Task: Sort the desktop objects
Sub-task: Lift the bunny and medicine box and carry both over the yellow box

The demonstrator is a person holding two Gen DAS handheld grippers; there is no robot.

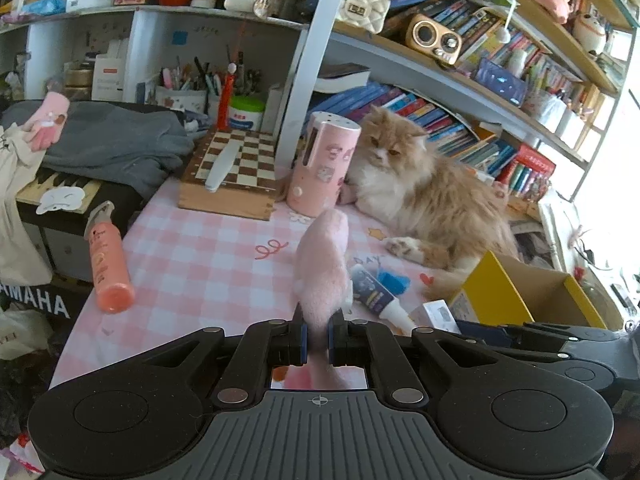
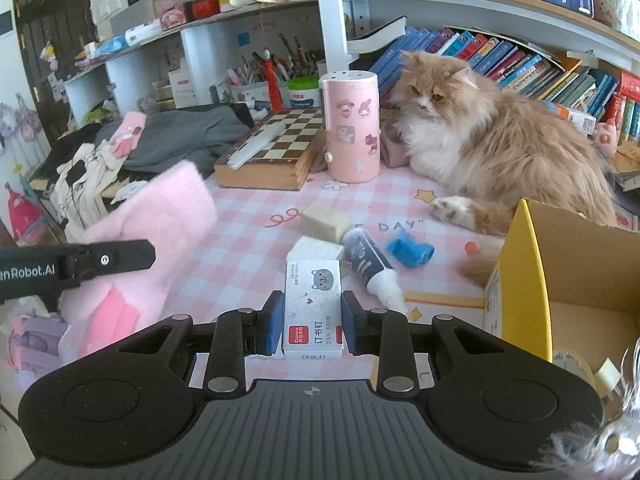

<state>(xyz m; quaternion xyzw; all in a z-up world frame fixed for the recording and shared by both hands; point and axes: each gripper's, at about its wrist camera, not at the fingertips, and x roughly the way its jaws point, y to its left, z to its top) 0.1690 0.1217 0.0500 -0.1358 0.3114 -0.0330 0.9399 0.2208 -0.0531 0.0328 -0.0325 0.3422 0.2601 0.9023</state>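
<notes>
I carry two things: one fluffy pink glove pinched tight in my left jaws, and one white staple box clamped between the blue pads of my right jaws. Both are held above the pink checked table. The glove's long axis runs away from me towards the pink canister, its tip tilted up. The box lies lengthwise along my fingers, cat print at the far end. On the table I count one glue bottle, its nozzle towards me, one blue scrap, one beige block, one peach spray bottle at the left edge, one chessboard box and one cat. An open cardboard box stands at the right; bare cloth lies left of centre
</notes>
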